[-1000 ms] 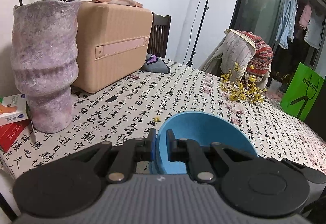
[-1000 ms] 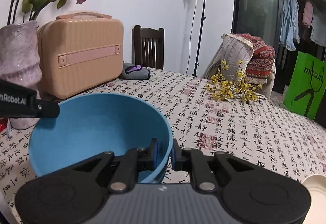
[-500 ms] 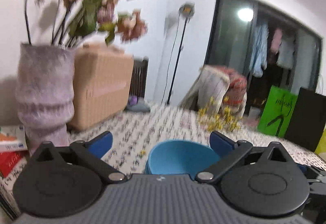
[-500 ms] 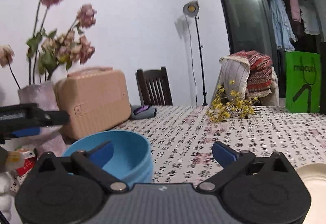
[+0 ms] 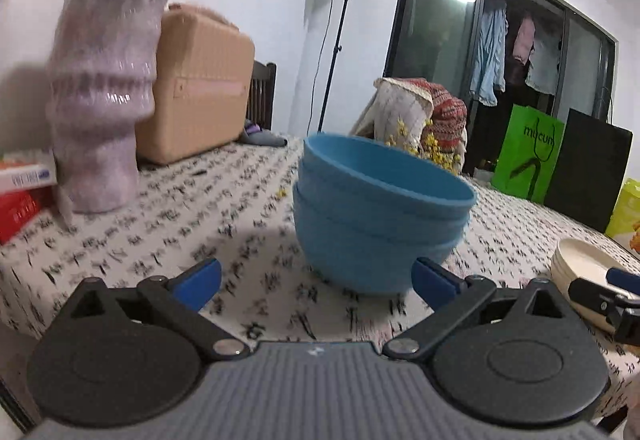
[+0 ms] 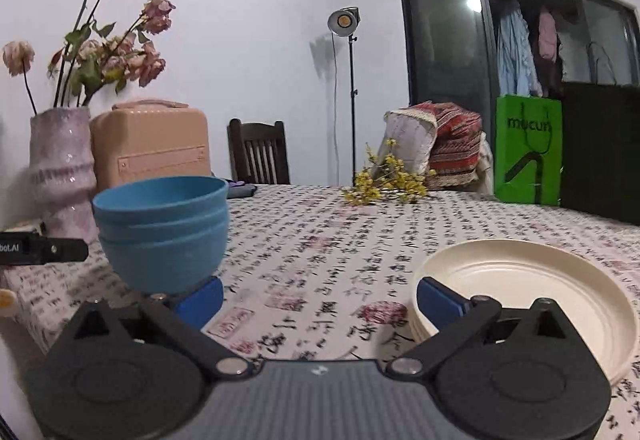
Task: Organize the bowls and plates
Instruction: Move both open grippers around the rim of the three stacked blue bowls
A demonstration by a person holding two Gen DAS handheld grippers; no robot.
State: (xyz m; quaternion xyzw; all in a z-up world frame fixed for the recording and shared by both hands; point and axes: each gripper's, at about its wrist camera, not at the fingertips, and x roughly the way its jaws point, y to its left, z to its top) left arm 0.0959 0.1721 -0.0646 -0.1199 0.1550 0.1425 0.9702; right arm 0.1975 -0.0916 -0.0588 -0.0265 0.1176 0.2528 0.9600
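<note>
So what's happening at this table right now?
A person with a gripper in each hand is sorting dishes. The blue bowls sit stacked on the patterned tablecloth, held by neither. The left gripper and right gripper are both open and empty; cream plates sit stacked beside the right one.

bowls left of plates, vase behind
</note>
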